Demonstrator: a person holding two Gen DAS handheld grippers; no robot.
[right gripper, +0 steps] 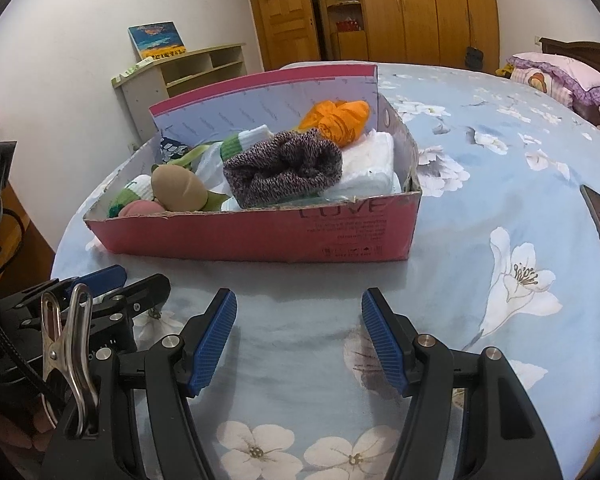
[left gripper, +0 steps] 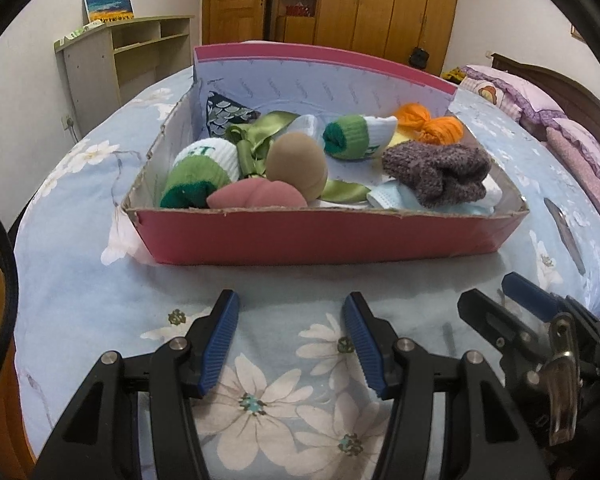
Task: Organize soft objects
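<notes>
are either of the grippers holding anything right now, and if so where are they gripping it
Nothing is held. The left gripper and right gripper both stand open over the bedspread, short of the red box of soft things.

Soft indoor light, sharp, fisheye-bent edges

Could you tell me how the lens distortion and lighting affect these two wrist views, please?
Left wrist view: strong fisheye bowing, the bed curves like a dome, black vignette in the corners; soft, even indoor light, the red box sharp. Right wrist view: same bending and dark corners, the box throws a faint shadow, and its printed text is legible.
</notes>
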